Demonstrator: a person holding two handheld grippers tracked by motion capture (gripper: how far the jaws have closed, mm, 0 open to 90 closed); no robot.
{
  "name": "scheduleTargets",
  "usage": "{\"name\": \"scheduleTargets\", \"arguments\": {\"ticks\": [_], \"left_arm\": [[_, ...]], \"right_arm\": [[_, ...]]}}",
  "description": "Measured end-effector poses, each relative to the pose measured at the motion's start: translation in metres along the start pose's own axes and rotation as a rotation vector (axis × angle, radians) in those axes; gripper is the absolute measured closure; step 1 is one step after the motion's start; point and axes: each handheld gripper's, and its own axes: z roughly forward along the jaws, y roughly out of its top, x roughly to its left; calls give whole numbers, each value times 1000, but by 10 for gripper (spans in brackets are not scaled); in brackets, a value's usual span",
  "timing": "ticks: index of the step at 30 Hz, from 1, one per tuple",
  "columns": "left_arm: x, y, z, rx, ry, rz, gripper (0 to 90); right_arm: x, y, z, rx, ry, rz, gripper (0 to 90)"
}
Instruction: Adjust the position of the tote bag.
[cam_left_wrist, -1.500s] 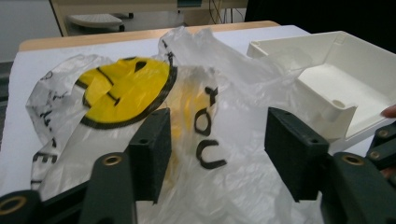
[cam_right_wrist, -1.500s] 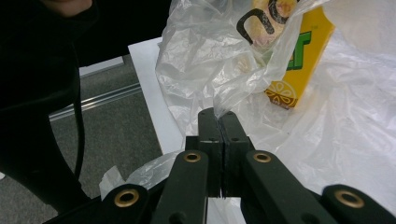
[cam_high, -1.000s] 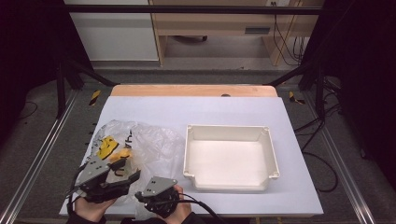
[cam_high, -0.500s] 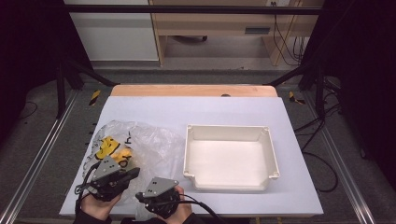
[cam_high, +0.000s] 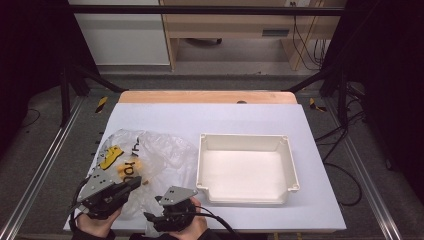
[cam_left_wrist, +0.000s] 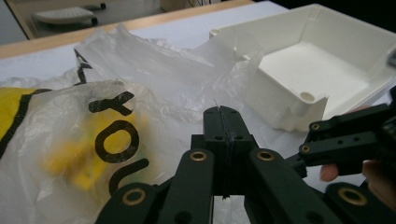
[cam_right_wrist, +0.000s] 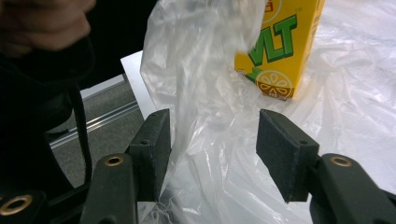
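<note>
Right gripper (cam_right_wrist: 212, 140) view reveals a yellow carton (cam_right_wrist: 280, 46); bag (cam_high: 150, 160) hides it overhead.

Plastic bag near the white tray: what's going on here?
A person works a crinkled clear plastic bag holding a yellow drink carton. The left claw is shut, seemingly pinching the film. The right claw has just been opening, film loose between its pads. The white rectangular plastic tray is empty.
</note>
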Motion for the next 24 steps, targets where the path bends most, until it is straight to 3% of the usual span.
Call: {"name": "scheduleTargets", "arguments": {"ticks": [4,5,6,7,9,12,15,18,19,21,24], "left_arm": [[1,-1,-11,-24,3,-10,897],[1,-4,-14,-28,8,-13,897],[1,-4,-14,-28,8,-13,897],[0,-7,-16,-29,9,-18,897],[-1,-11,-15,-29,10,-20,897],[-3,-13,-11,-26,5,-19,884],[-6,-15,-2,-14,32,-19,569],[-7,-14,1,-5,25,-24,390],[-7,-14,3,2,34,-28,390],[-7,-13,8,22,32,-42,309],[-7,-12,12,31,34,-44,335]], "right_arm": [[0,-1,5,16,23,1,620],[0,0,5,22,23,-10,739],[0,0,5,22,23,-10,739],[-1,1,3,25,15,-18,855],[-1,1,1,22,-6,-26,897],[-2,0,0,24,-17,-26,900],[-1,-1,2,34,-17,-40,900],[0,-2,4,42,-13,-50,900],[0,-3,5,46,-11,-52,900],[1,-4,6,53,-3,-60,900],[2,-4,7,58,2,-63,900]]}}
